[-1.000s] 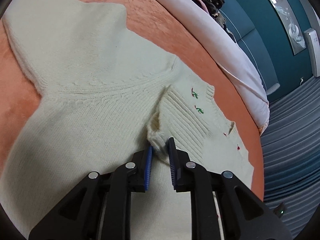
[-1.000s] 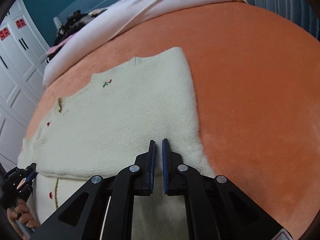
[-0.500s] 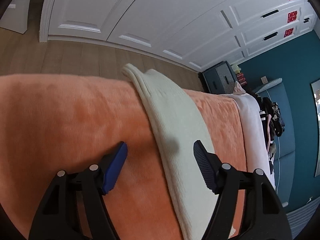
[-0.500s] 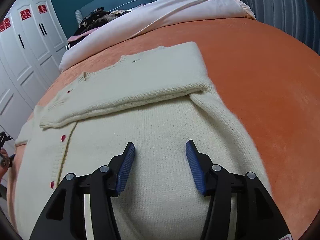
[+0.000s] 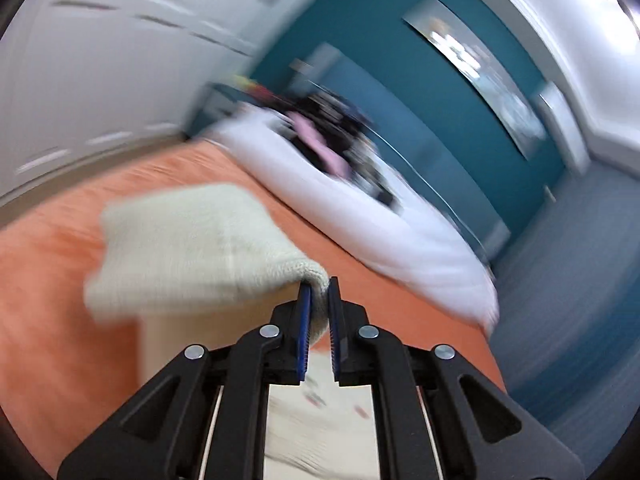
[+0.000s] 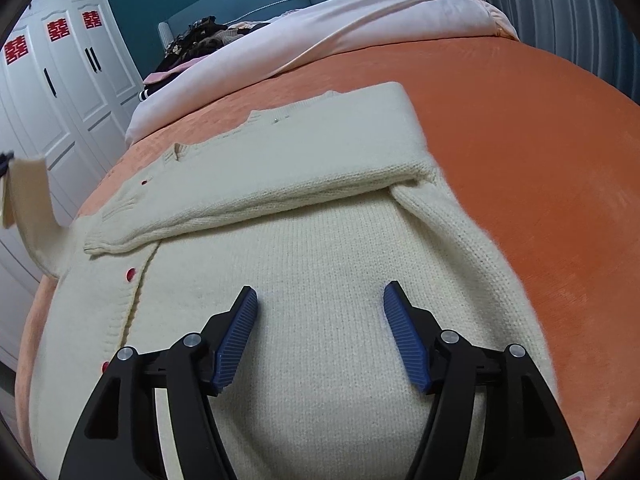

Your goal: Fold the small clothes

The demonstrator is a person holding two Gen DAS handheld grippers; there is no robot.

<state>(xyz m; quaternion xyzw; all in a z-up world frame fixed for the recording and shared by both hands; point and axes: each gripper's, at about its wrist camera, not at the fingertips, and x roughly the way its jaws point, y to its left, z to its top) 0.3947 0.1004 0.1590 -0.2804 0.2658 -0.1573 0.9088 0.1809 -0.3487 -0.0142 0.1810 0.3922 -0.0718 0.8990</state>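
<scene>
L gripper (image 5: pixel 319 304) pinching lifted sleeve (image 5: pixel 192 244); R gripper (image 6: pixel 320 332) agape.

Cardigan (image 6: pixel 320 280) lies on the blanket (image 6: pixel 540 140), one sleeve (image 6: pixel 260 184) folded across it, quilt (image 6: pixel 320 40) behind

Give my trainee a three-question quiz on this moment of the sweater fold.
1. True or false: the right gripper is clamped on the sweater.
2. What does the left gripper hold? A) the white duvet B) a sleeve C) nothing
3. Fill in: the sweater lies on an ___ blanket.

Key: 1 false, its jaws are spread above the knit; 2 B; 3 orange.
</scene>
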